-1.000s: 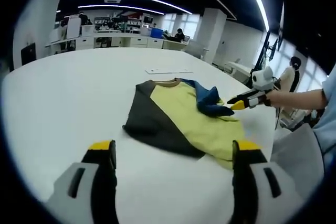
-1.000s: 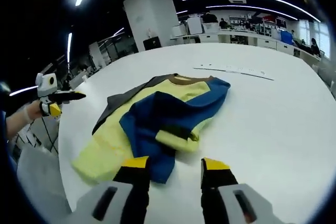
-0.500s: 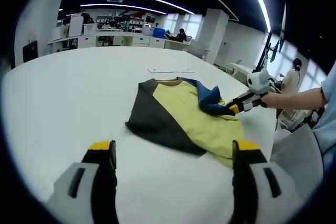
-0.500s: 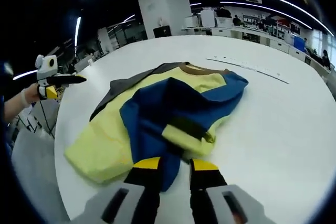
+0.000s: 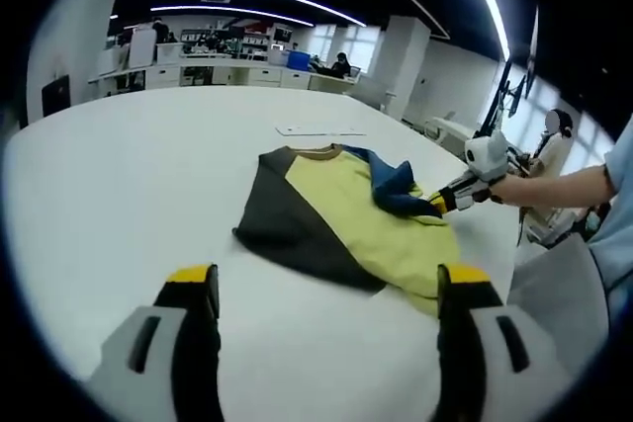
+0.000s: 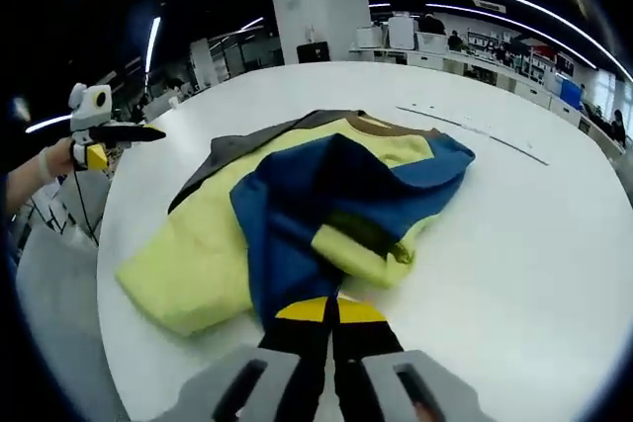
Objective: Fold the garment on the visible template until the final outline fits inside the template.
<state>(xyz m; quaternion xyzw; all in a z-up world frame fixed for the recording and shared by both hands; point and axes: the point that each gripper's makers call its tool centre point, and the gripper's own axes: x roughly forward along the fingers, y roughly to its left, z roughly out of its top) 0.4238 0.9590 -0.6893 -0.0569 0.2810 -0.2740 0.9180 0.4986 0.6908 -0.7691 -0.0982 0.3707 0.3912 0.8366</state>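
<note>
A yellow garment (image 5: 366, 219) with a dark grey side panel (image 5: 282, 219) and blue sleeves lies crumpled on the white table (image 5: 119, 175). In the right gripper view the garment (image 6: 198, 259) has its blue sleeve (image 6: 297, 214) folded over the yellow front. My right gripper (image 6: 331, 305) is shut on the near edge of that blue sleeve; in the left gripper view the right gripper (image 5: 440, 205) pinches the blue fabric at the garment's right side. My left gripper (image 5: 326, 279) stands open, well short of the garment. The left gripper (image 6: 119, 132) hovers off the table's left rim.
A thin white strip (image 5: 318, 131) lies flat on the table beyond the collar, the same strip (image 6: 475, 130) in the right gripper view. A person's forearm (image 5: 564, 183) reaches in from the right. The table edge (image 5: 495, 244) runs close by the garment. Office desks stand far behind.
My right gripper has moved in to the blue sleeve and its jaws have gone from open to shut on the fabric. The left gripper has stayed open and nearly still.
</note>
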